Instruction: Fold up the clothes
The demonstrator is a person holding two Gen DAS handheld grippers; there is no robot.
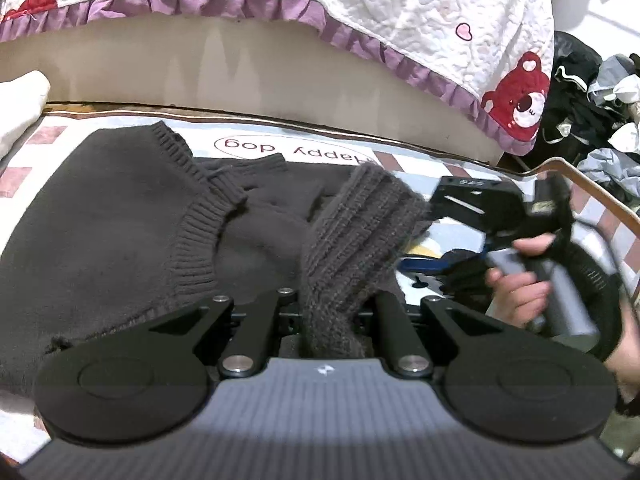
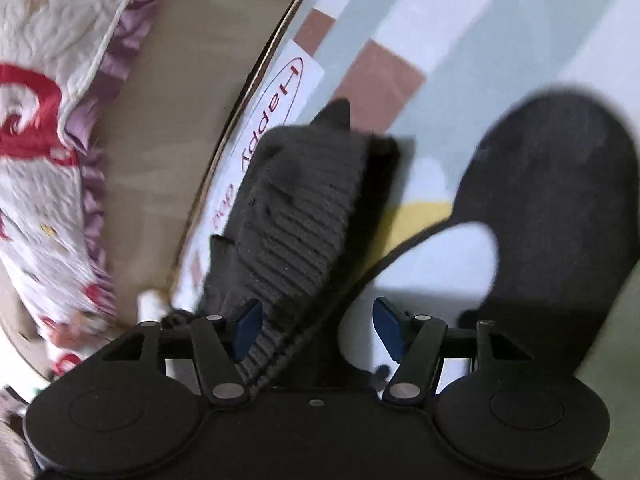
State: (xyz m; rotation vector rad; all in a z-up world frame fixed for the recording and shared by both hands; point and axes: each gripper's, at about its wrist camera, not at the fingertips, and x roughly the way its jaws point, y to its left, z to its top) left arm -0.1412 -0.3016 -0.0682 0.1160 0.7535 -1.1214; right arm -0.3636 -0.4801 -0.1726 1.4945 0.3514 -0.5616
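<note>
The dark grey knit sweater [image 1: 104,232] lies spread on a patterned mat [image 1: 400,162] printed with "Happy dog", its ribbed neckline [image 1: 200,216] turned up toward the middle of the left wrist view. One ribbed cuff [image 1: 360,232] rises from the spread body and runs straight down into the left tongs [image 1: 330,336], which are closed tight on it; the knit fills the narrow gap between the two linkages, and the fingertips themselves are hidden by the fabric. In the right wrist view the same ribbed cuff [image 2: 304,232] lies between the right tongs [image 2: 320,330], which stand wide apart: the knit lies against the left blue pad [image 2: 248,326], while the right one is clear of it with mat showing in between. No earlier view is given, so nothing can be said of motion. A hand [image 1: 520,284] holds the right tool's handle just right of the cuff. Beyond the mat, a beige bed side carries a white quilt [image 1: 420,12] with red bears and a purple frill. A heap of dark and pale clothes [image 1: 592,92] sits at far right.
</note>
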